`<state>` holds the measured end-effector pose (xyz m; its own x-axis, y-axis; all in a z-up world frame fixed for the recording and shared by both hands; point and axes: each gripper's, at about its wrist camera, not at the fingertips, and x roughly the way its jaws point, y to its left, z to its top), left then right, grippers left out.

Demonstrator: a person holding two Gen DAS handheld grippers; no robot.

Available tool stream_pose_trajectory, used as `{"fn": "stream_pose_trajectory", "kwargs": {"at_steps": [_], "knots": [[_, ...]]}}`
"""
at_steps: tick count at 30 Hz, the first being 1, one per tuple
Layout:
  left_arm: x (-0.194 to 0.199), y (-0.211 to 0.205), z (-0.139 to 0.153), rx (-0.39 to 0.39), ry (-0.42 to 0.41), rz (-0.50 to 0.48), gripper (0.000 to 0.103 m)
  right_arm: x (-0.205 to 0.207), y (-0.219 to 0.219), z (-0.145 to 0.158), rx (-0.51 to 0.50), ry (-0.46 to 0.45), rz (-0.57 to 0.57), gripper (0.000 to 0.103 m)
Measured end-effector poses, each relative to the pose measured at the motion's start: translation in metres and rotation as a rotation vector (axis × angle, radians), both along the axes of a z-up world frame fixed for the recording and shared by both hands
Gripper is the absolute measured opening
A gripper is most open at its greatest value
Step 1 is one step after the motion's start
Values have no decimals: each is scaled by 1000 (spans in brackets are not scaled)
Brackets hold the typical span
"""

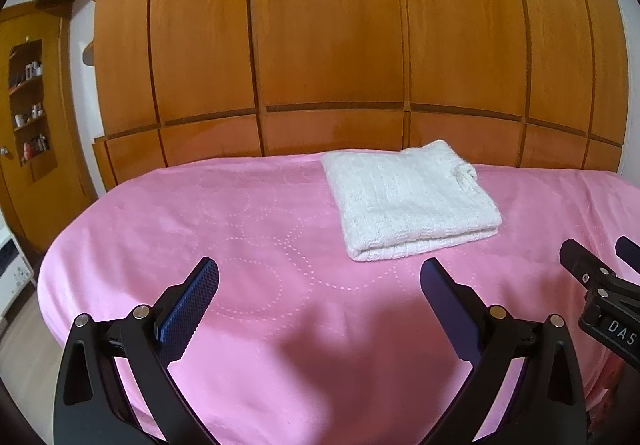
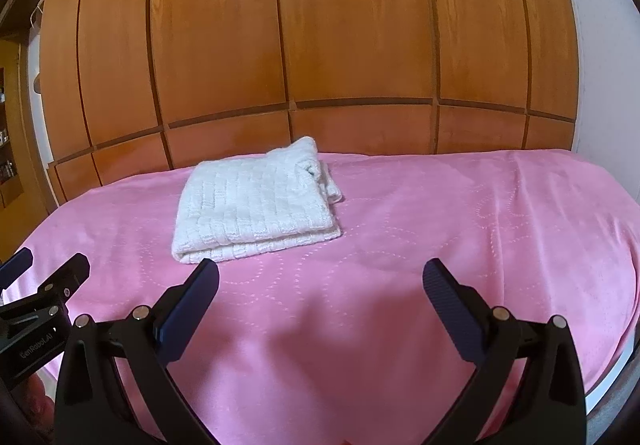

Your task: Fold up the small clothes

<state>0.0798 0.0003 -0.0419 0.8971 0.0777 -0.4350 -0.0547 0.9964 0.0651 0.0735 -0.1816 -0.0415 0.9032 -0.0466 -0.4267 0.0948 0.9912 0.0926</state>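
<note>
Wooden wardrobe doors [image 1: 328, 29] fill the back. On the pink bedspread [image 1: 248, 213] the folded white knit garment [image 1: 408, 201] lies flat (toward one o'clock from the left gripper [image 1: 320, 285]). Left gripper and right gripper [image 2: 320, 285] both hover spread, holding nothing.

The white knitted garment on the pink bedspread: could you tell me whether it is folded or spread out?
Folded. The white knitted garment lies as a compact rectangle with stacked layers along its near edge, neither gripper touching it.

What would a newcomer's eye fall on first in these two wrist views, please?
Most likely the white knitted garment, folded into a neat rectangle on the far part of the pink bedspread, before the glossy wooden wardrobe. Next, the left gripper and right gripper, both open and empty over the near bedspread.
</note>
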Motion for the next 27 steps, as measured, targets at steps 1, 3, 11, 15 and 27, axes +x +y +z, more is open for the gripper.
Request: {"fn": "stream_pose_trajectory", "kwargs": {"at_steps": [1, 3, 11, 15, 27], "knots": [[0, 0, 0, -1, -1, 0, 100, 0, 0, 0, -1, 1, 1, 101], [0, 0, 0, -2, 0, 0, 100, 0, 0, 0, -1, 4, 2, 101], [-1, 0, -1, -4, 13, 0, 100, 0, 1, 0, 2, 8, 5, 101], [0, 1, -2, -4, 20, -3, 100, 2, 1, -1, 5, 15, 7, 101], [3, 2, -4, 1, 34, -10, 100, 2, 2, -3, 6, 20, 9, 101]]}}
